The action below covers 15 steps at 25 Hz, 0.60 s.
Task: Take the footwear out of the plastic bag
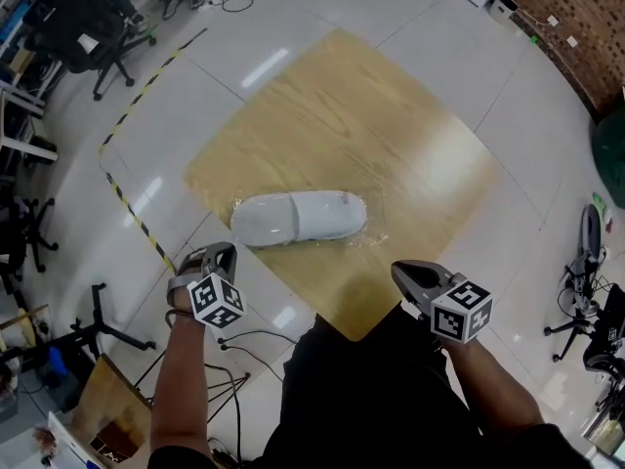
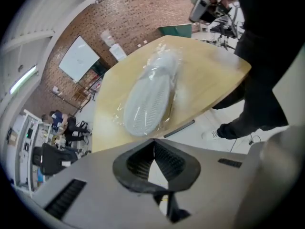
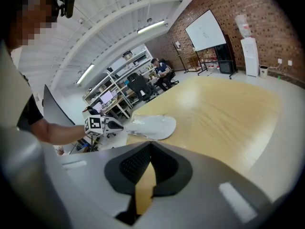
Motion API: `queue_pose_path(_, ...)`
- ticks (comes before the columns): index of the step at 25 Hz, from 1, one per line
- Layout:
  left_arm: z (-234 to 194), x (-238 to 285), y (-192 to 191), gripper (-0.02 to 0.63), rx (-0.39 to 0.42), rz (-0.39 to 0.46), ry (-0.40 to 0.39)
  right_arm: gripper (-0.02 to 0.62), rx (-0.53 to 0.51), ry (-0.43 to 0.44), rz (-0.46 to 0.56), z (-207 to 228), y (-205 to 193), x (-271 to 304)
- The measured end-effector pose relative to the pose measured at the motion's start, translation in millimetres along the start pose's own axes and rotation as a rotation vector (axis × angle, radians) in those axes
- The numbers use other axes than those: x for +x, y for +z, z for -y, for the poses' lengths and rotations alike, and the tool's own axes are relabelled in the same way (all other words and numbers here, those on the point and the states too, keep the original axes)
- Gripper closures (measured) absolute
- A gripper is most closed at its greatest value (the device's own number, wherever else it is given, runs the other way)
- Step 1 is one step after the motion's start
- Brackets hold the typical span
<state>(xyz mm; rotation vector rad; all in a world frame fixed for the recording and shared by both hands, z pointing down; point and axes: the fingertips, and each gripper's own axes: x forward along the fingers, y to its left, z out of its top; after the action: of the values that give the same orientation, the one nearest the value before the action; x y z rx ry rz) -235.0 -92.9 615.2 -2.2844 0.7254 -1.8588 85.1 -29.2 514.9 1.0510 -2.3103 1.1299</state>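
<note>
A pale grey shoe (image 1: 298,217) wrapped in a clear plastic bag (image 1: 374,234) lies on its side near the front corner of the wooden table (image 1: 391,135). The left gripper view looks at the shoe's ribbed sole (image 2: 148,101); in the right gripper view the shoe (image 3: 153,125) lies at the table's left. My left gripper (image 1: 219,258) hovers off the table's left edge, just short of the shoe's heel end, jaws shut and empty. My right gripper (image 1: 408,277) hangs by the table's front corner, shut and empty too.
The table stands on a glossy tiled floor with yellow-black tape lines (image 1: 132,208). Office chairs (image 1: 93,27) stand at the far left. Cables (image 1: 234,345) and a wooden board (image 1: 107,399) lie on the floor by my left arm. Bicycles (image 1: 591,262) stand at the right.
</note>
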Motion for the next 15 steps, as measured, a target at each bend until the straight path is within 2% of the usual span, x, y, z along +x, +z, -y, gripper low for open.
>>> queue_pose_path(3,-33.1,10.9,-12.6,0.587,-0.163,-0.044,0.076,0.594,0.007,-0.017,0.000,6.7,-3.8,1.7)
queue_pose_path(4,-40.0,11.4,-11.7,0.564,-0.205,-0.037,0.097,0.594,0.010,-0.020,-0.006,9.0,-6.4,3.0)
queue_pose_path(7,-54.0,-2.5,0.3,0.520,-0.323,0.021,0.154,0.593,-0.007,-0.025,-0.052,14.8,-17.9,4.6)
queue_pose_path(10,-72.3,-36.9,30.0,0.515,-0.410,0.140,0.225,0.592,-0.156,-0.033,-0.146,17.9,-31.9,12.6)
queue_pose_path(12,-72.8,-51.8,71.4,0.515,-0.363,0.244,0.195,0.592,-0.339,-0.043,-0.224,16.9,-39.1,26.4)
queue_pose_path(13,-62.3,-52.1,96.1,0.515,-0.294,0.283,0.126,0.589,-0.434,-0.045,-0.265,15.1,-42.5,35.9)
queue_pose_path(15,-20.6,-40.1,142.5,0.510,-0.065,0.301,-0.088,0.536,-0.614,-0.036,-0.366,10.9,-51.8,56.9)
